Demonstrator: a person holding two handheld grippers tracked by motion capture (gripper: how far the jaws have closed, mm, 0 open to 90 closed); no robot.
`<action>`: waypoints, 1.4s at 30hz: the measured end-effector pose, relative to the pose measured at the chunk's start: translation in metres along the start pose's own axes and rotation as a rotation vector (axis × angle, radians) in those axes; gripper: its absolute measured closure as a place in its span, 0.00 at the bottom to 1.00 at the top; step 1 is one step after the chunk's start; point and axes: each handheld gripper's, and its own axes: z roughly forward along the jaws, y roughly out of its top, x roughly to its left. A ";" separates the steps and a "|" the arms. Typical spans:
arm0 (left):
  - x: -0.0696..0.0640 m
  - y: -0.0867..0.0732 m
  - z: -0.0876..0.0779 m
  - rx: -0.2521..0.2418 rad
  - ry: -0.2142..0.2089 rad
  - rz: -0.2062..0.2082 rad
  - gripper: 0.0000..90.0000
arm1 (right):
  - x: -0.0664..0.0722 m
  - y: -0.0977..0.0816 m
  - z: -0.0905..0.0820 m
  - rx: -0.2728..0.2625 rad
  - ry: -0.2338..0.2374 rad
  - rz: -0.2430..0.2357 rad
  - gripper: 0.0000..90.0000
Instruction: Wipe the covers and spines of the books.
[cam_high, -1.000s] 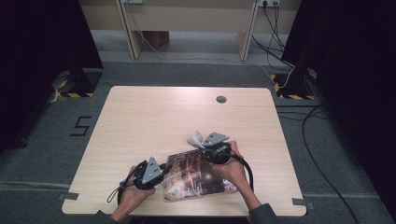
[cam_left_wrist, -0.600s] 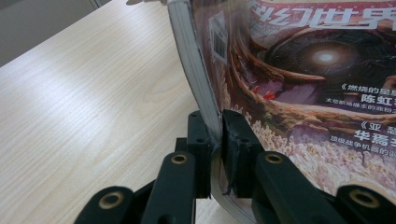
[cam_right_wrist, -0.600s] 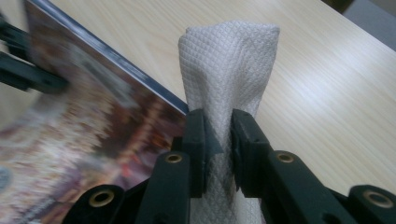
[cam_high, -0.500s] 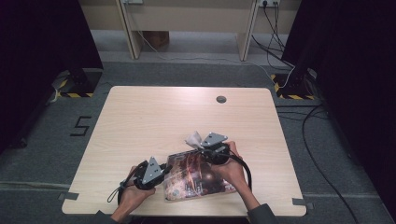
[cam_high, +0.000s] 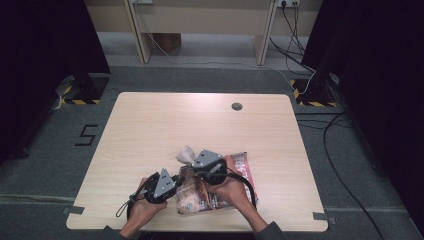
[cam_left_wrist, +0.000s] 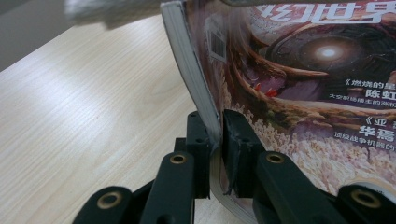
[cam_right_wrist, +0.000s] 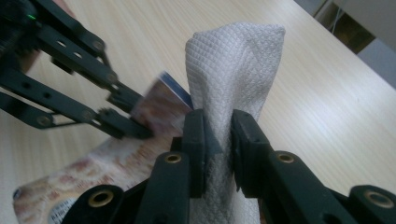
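Note:
A magazine (cam_high: 192, 200) with a glossy picture cover lies at the table's front middle. Its near edge is lifted, and my left gripper (cam_high: 175, 182) is shut on that edge. In the left gripper view the jaws (cam_left_wrist: 215, 140) pinch the page block, and the cover (cam_left_wrist: 299, 93) rises to the right. My right gripper (cam_high: 194, 161) is shut on a white textured cloth (cam_high: 186, 154) just above the magazine. The right gripper view has the cloth (cam_right_wrist: 233, 60) standing up between the jaws (cam_right_wrist: 218, 140). There the left gripper (cam_right_wrist: 135, 116) holds the magazine corner (cam_right_wrist: 159, 105) at the left.
The light wooden table (cam_high: 150, 125) has a round cable hole (cam_high: 236, 106) near its far edge. Beyond it are a grey floor with cables (cam_high: 345, 150), wooden furniture legs (cam_high: 137, 30) and dark curtains on both sides. The person's hands (cam_high: 235, 192) come in from the front edge.
My right gripper has moved left and slightly toward the front with the cloth, closing in on the left gripper. The magazine's left part has risen and curled. The left gripper has barely moved.

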 end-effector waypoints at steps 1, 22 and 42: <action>0.000 0.000 0.000 0.002 0.001 0.001 0.90 | 0.005 0.004 0.000 -0.006 -0.001 -0.016 0.86; -0.002 0.001 -0.002 0.000 0.003 0.018 0.89 | 0.001 0.004 0.000 0.012 0.000 -0.011 0.86; -0.005 0.002 -0.003 -0.003 0.010 0.045 0.89 | -0.006 0.000 -0.003 0.032 0.033 -0.012 0.85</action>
